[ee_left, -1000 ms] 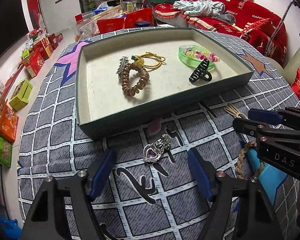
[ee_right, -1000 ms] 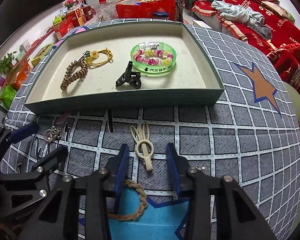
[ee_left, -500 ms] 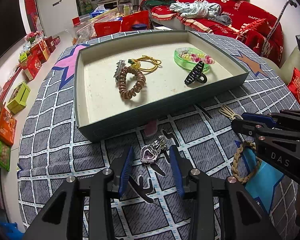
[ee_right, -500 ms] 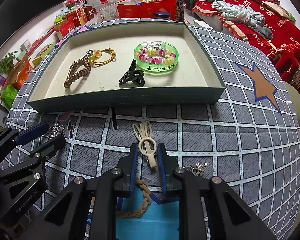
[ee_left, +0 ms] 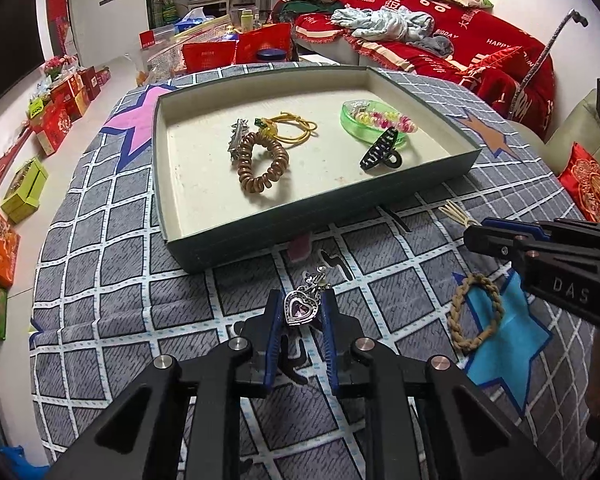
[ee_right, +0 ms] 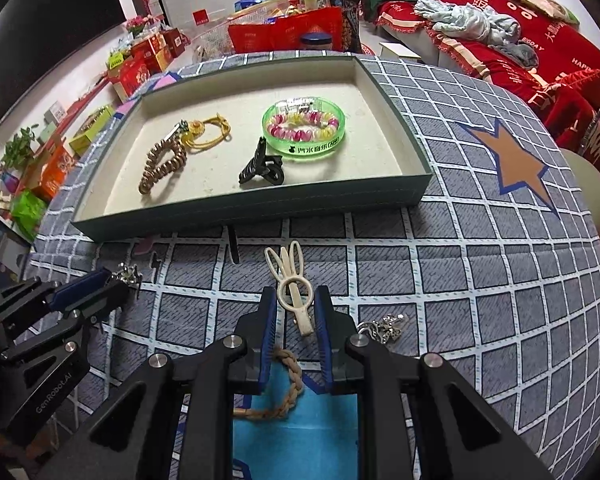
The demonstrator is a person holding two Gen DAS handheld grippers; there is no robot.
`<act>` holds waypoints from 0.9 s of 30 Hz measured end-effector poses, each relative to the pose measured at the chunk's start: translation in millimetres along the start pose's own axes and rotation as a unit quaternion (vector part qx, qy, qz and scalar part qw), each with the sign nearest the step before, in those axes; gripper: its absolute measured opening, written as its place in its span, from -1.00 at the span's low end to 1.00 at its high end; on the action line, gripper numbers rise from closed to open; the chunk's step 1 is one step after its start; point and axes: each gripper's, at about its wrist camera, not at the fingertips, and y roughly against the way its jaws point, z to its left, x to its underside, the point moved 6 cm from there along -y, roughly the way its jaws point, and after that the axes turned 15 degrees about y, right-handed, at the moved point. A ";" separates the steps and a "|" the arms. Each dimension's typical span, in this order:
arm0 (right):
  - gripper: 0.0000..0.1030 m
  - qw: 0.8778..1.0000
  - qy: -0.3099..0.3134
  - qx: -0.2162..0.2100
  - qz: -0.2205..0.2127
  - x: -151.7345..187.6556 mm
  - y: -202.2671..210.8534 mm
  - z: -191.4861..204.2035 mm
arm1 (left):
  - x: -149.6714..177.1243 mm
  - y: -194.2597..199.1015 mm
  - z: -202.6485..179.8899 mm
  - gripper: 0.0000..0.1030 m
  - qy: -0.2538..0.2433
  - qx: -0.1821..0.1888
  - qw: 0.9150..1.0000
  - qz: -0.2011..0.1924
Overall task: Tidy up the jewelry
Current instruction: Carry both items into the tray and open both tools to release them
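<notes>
Left gripper (ee_left: pixel 300 308) low over the grey checked cloth (ee_left: pixel 112 280), just in front of the tray (ee_left: pixel 300 236). Its jaws have just been closing; now narrow, blue pads pinching the heart pendant (ee_left: pixel 300 309) from both sides, silver chain bits sticking out ahead of the tips. In the right view the same gripper (ee_right: pixel 112 286) sits at the far left, pendant chain (ee_right: pixel 129 273) poking past its tip.

Tray: green walls, cream floor, on the cloth beyond both grippers. Inside, left to right: silver clip (ee_left: pixel 238 140) touching a brown coil tie (ee_left: pixel 262 168), yellow elastic (ee_left: pixel 296 126) just behind that, black claw clip (ee_left: pixel 380 151) near the front wall, green dish (ee_left: pixel 370 122) holding a bead bracelet (ee_right: pixel 304 125).

Right gripper (ee_right: pixel 296 314) is just beside the left one, also low over the cloth. Its jaws have just been closing; narrow now, pads on either side of the cream hairpin (ee_right: pixel 294 294), which lies flat with its prongs toward the tray. Real contact with the pads: cannot tell from this view.

Braided band (ee_left: pixel 476 312) lies on a blue star patch, under the right gripper. Silver chain piece (ee_right: pixel 384 326) on the cloth just right of the right finger.
</notes>
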 end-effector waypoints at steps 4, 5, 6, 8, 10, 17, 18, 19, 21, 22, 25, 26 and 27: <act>-0.60 1.000 -0.009 -0.008 -0.014 -4.2 10.8 -0.1 | -6.9 18.2 0.8 -0.32 0.000 0.013 1.000 -0.016; -0.60 1.000 -0.011 -0.009 -0.019 -6.0 15.0 -1.2 | -9.7 22.3 1.5 -0.32 0.001 0.016 1.000 -0.019; -0.60 1.000 -0.013 -0.011 -0.022 -7.7 17.4 -1.6 | -12.6 26.1 1.6 -0.32 0.002 0.018 1.000 -0.023; -0.60 0.999 -0.014 -0.011 -0.029 -11.9 22.9 -2.5 | -19.8 34.1 2.0 -0.32 0.004 0.025 0.999 -0.032; -0.60 0.999 -0.018 -0.012 -0.037 -19.0 28.8 -4.6 | -27.4 39.0 2.3 -0.32 0.008 0.031 0.999 -0.035; -0.60 0.998 -0.013 0.004 -0.055 -53.2 36.3 -15.9 | -60.5 39.2 2.2 -0.32 0.011 0.033 0.998 -0.049; -0.60 0.998 -0.015 0.006 -0.057 -60.6 34.6 -19.6 | -67.2 36.7 2.0 -0.32 0.012 0.034 0.998 -0.048; -0.60 0.998 -0.018 0.007 -0.057 -65.0 32.8 -22.7 | -73.6 33.7 1.8 -0.32 0.014 0.033 0.998 -0.048; -0.60 0.998 -0.022 0.011 -0.056 -74.5 26.6 -29.7 | -85.0 27.2 1.0 -0.32 0.016 0.033 0.998 -0.048; -0.60 0.998 -0.024 0.014 -0.055 -76.8 24.4 -32.8 | -91.1 23.0 0.0 -0.32 0.017 0.031 0.998 -0.049; -0.60 0.998 -0.041 0.019 -0.049 -84.9 11.1 -46.1 | -105.6 8.9 -3.2 -0.32 0.018 0.023 0.998 -0.049; -0.60 0.998 -0.049 0.017 -0.046 -86.1 6.2 -50.4 | -108.2 4.9 -4.3 -0.32 0.020 0.023 0.998 -0.047; -0.60 0.997 -0.057 0.015 -0.043 -86.5 1.4 -54.6 | -111.8 -0.3 -6.0 -0.32 0.023 0.024 0.998 -0.043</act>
